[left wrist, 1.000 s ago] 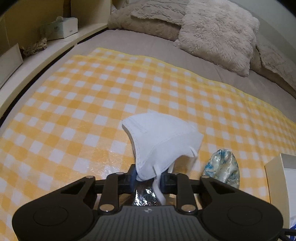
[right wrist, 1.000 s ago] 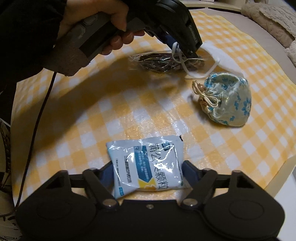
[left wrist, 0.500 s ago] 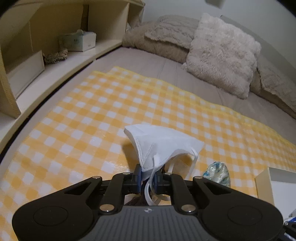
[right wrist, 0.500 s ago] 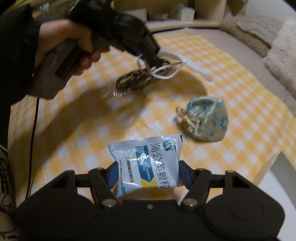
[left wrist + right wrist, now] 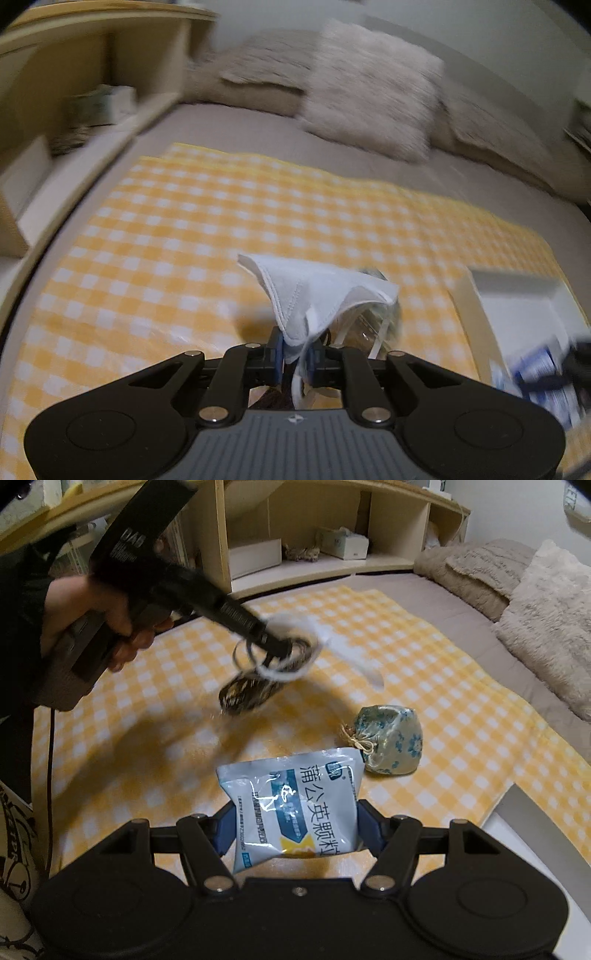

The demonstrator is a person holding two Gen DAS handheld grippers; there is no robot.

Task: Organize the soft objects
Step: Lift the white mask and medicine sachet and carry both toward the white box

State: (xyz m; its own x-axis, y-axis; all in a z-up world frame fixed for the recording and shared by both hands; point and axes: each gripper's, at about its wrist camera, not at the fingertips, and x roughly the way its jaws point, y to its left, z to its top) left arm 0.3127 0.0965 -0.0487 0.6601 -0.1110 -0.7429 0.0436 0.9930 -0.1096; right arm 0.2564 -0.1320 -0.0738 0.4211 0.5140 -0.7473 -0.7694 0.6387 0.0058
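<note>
Both loads now off the checked cloth (image 5: 184, 229) and higher than a second ago. Our left gripper (image 5: 295, 356), jaws opening slightly, pinches the white mask (image 5: 314, 295); our right gripper (image 5: 295, 830), half-open, clamps the sachet (image 5: 295, 805). Pouch (image 5: 388, 744) remains at 1 o'clock; white box (image 5: 517, 306) likely next.

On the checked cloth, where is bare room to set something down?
The checked cloth lies bare from the shelf side across to the pillows. It is crowded near the floral pouch and white box.
</note>
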